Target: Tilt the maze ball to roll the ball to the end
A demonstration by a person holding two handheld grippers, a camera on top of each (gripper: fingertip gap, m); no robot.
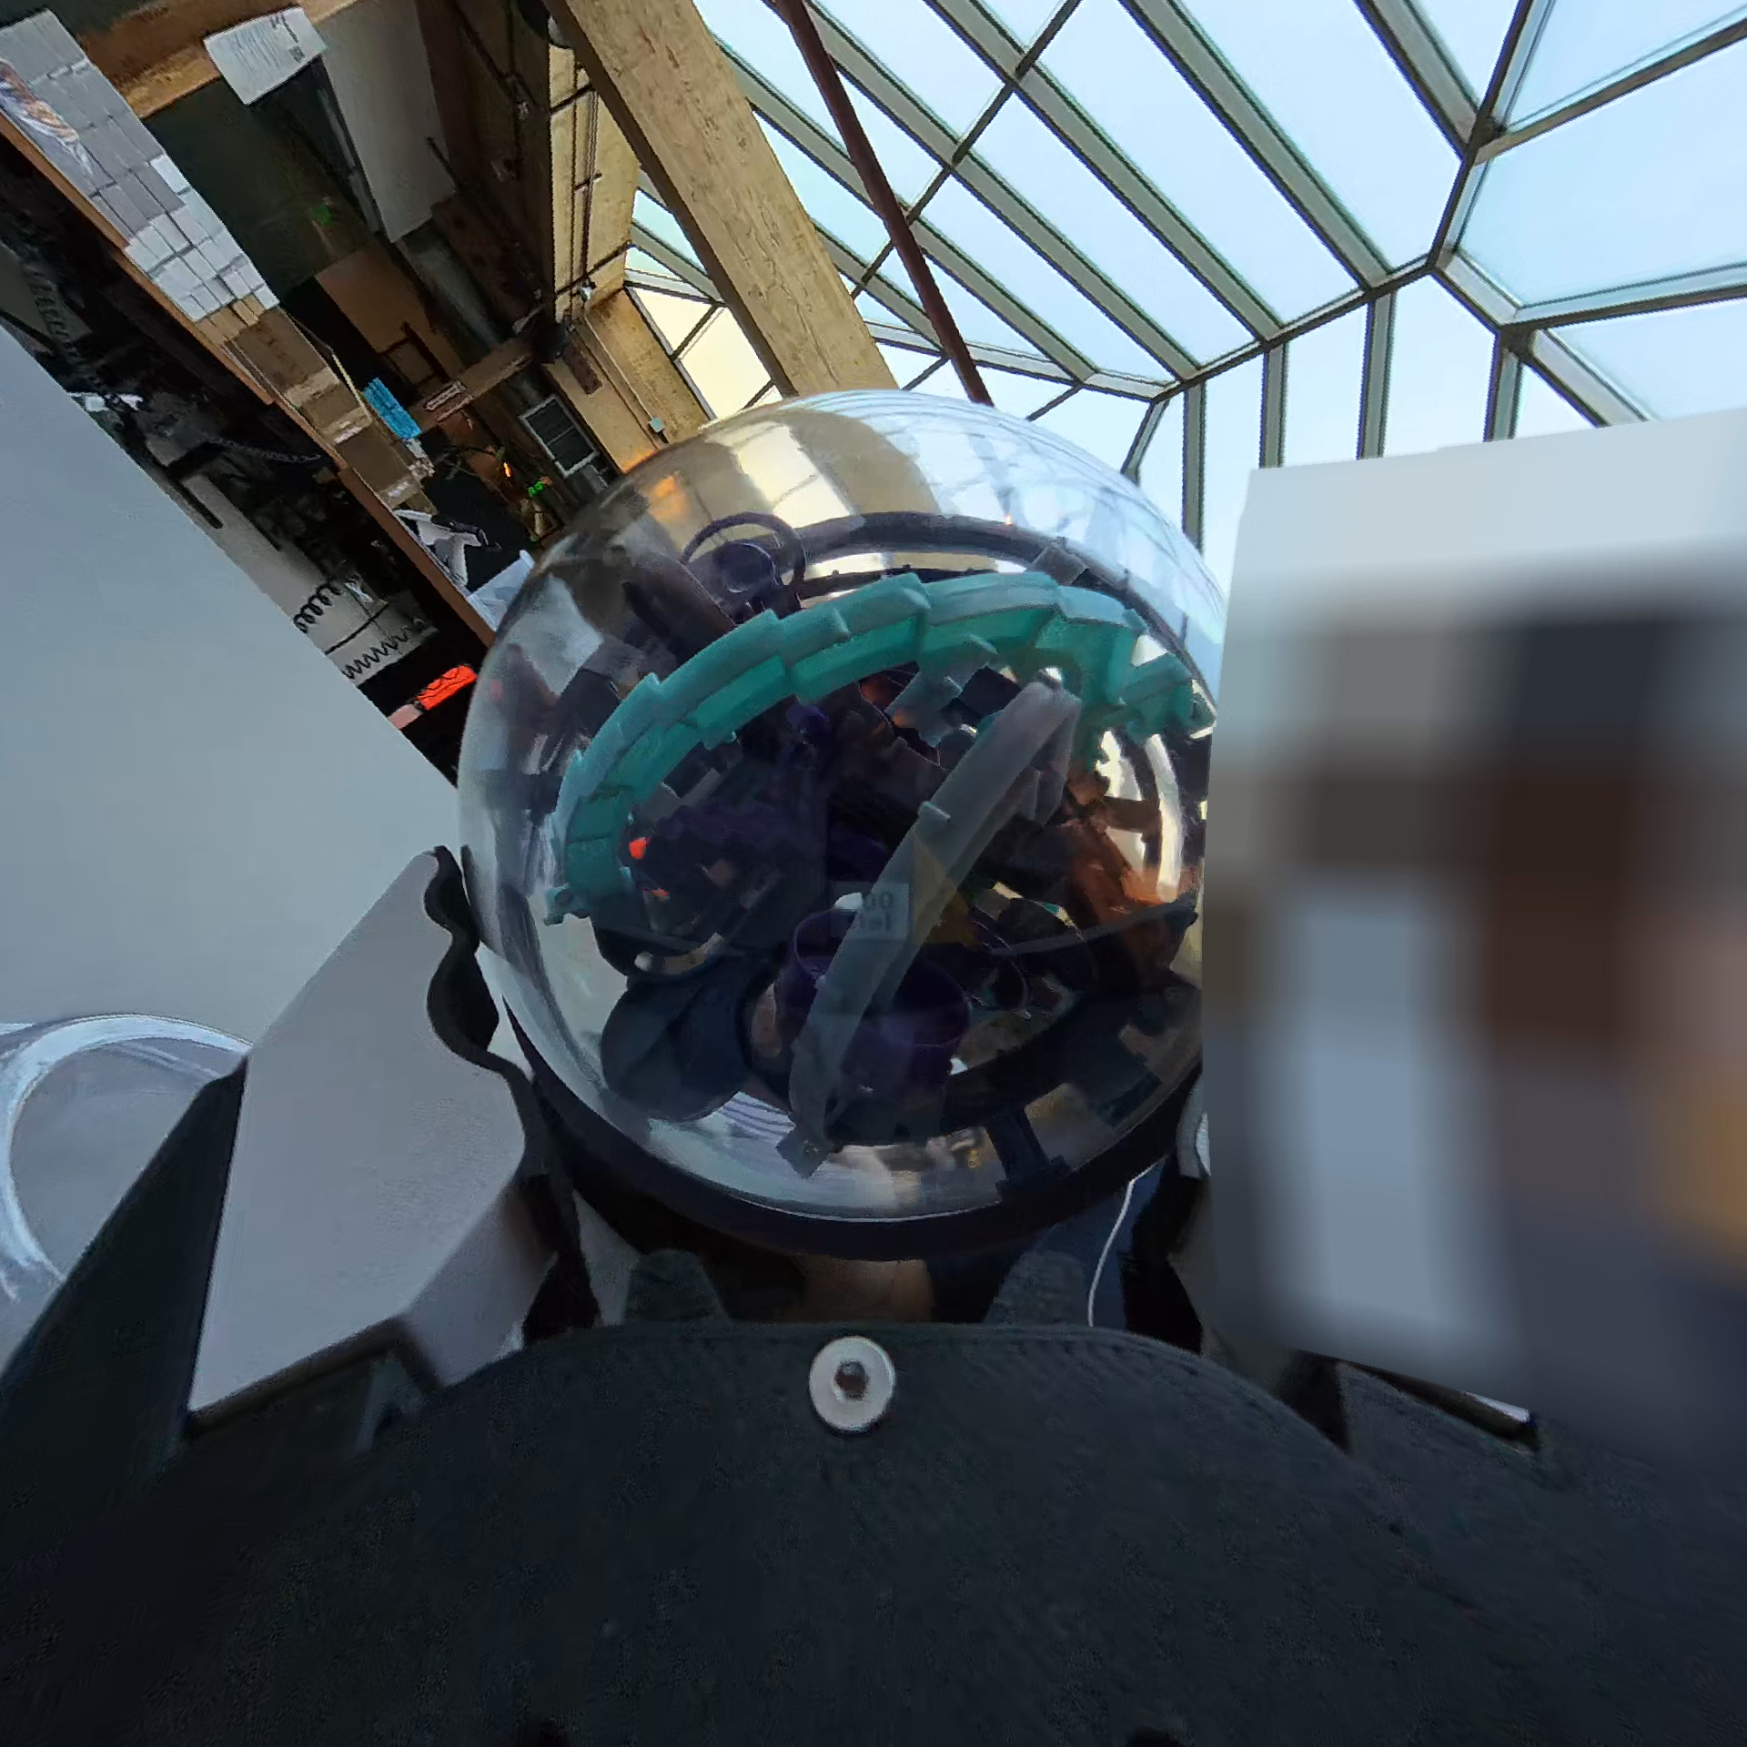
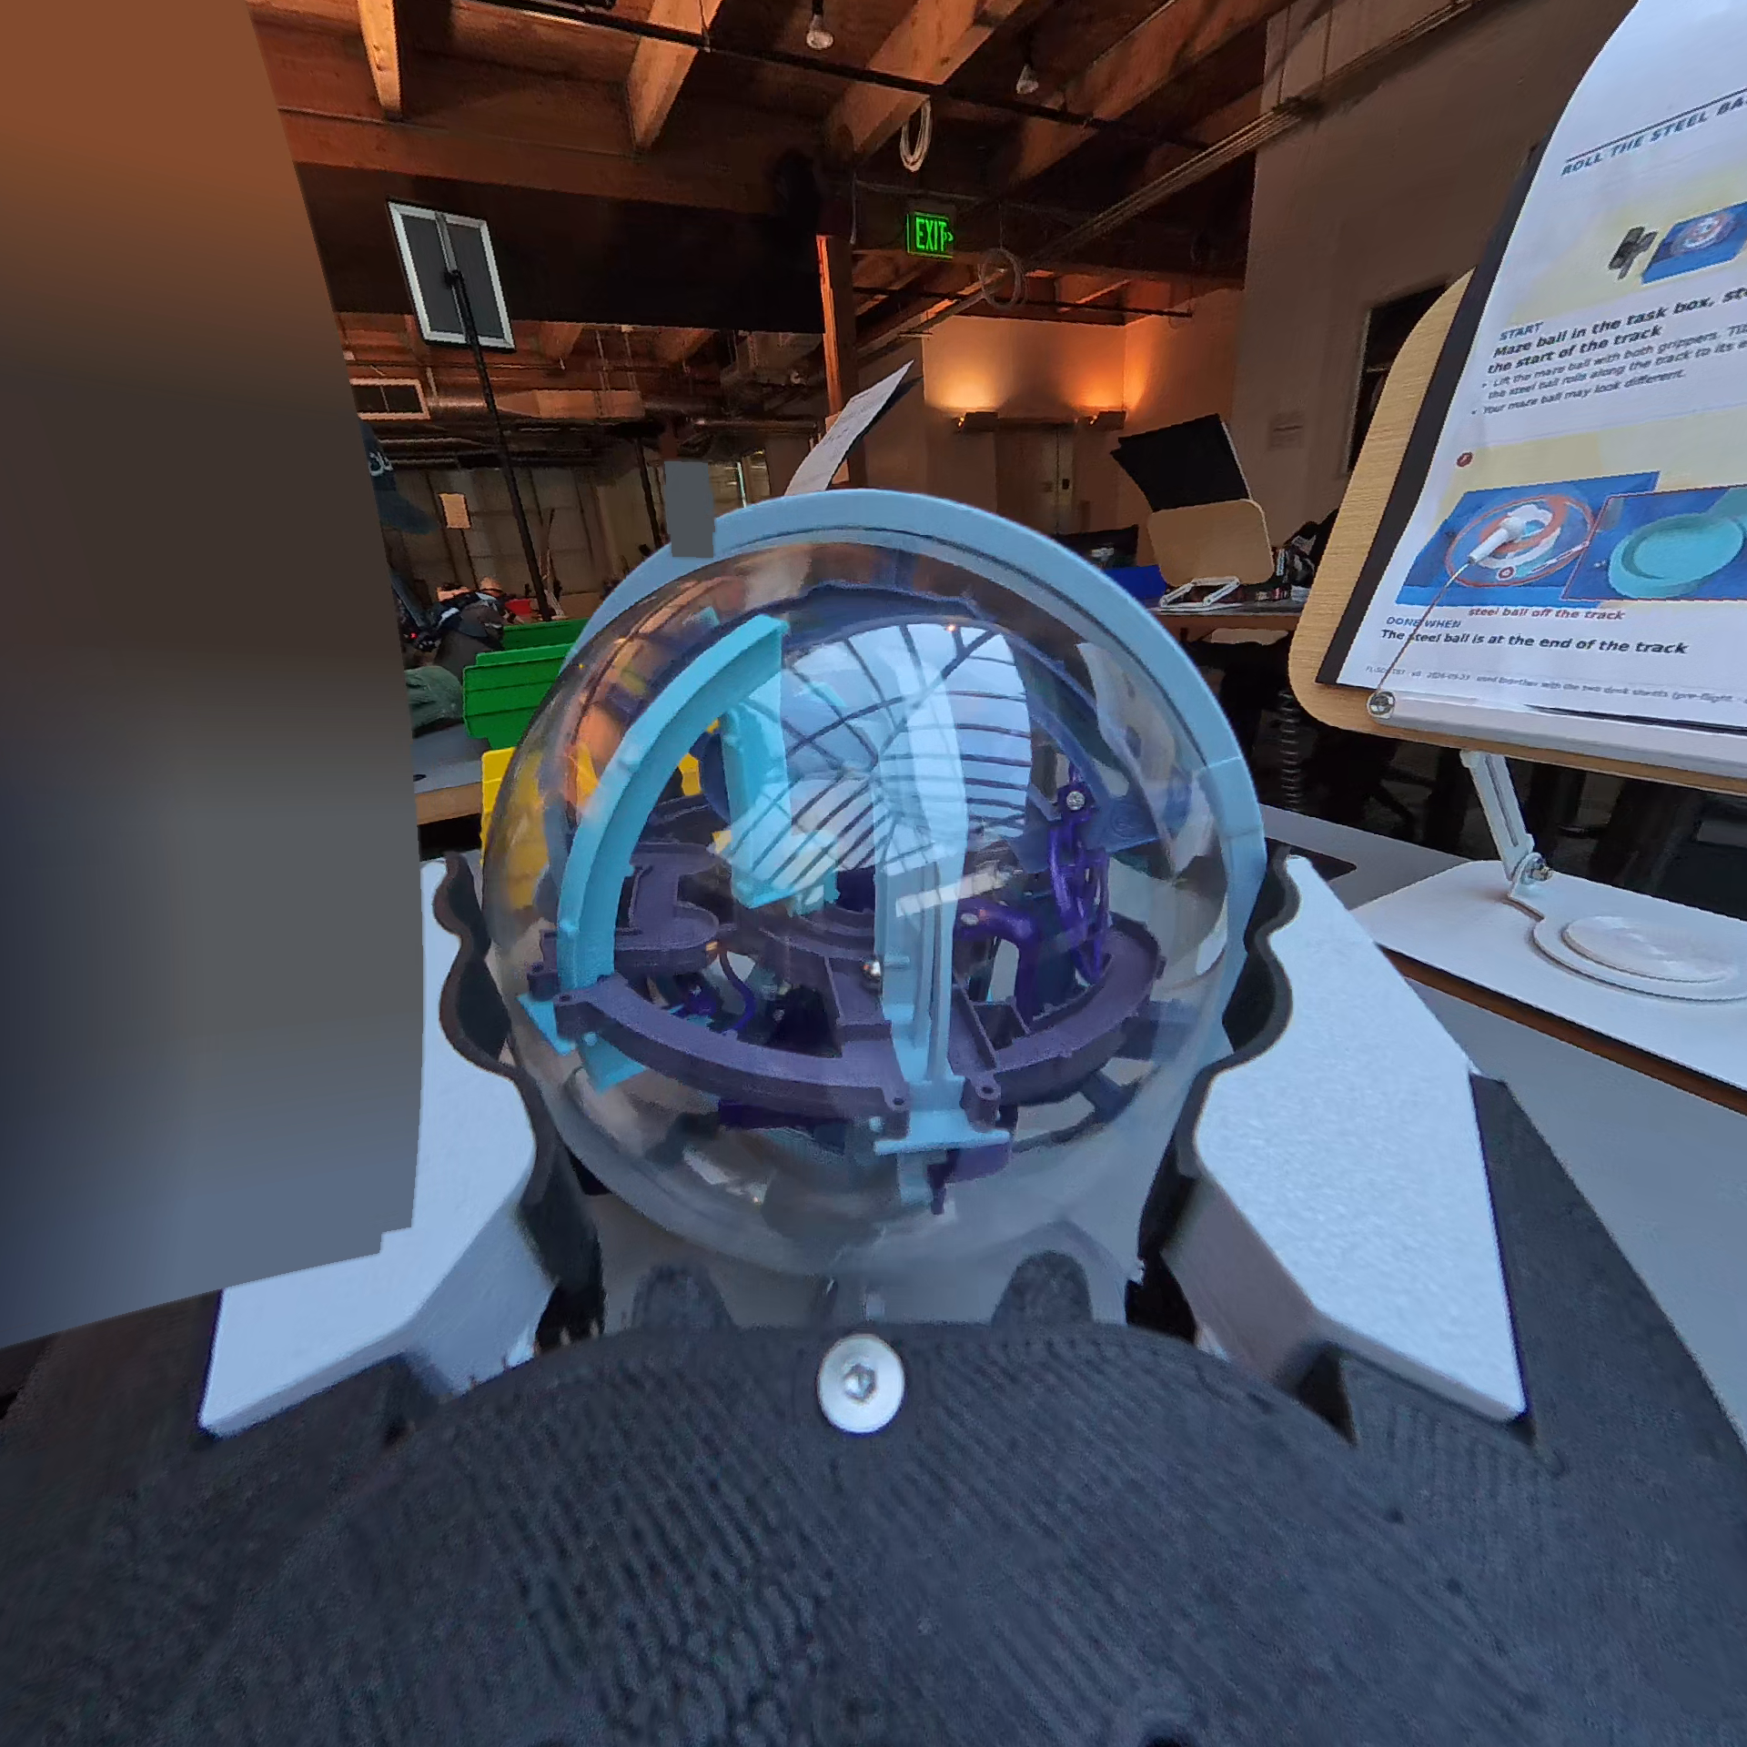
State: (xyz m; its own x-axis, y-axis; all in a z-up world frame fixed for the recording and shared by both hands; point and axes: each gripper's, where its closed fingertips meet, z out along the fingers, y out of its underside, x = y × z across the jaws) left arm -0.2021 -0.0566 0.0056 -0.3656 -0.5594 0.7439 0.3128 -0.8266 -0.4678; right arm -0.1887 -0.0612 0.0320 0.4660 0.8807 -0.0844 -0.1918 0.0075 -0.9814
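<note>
Item: maze ball (image 2: 870,898), clear rigid shell, light, slick, breakable. We are cradling it aloft between both grippers; right gripper (image 2: 865,955) fingers clamping at 3 and 9 o'clock, left gripper (image 1: 832,851) likewise. Steel ball (image 2: 877,966) sitting near centre.

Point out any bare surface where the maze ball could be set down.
The right wrist view shows bare white tabletop right of the maze ball, between the right gripper and the white stand base. Behind, green bins crowd the far table. The left wrist view shows only ceiling.

steel ball (image 2: 876,966) tiny, paper sheet (image 2: 1598,397) cut off
</note>
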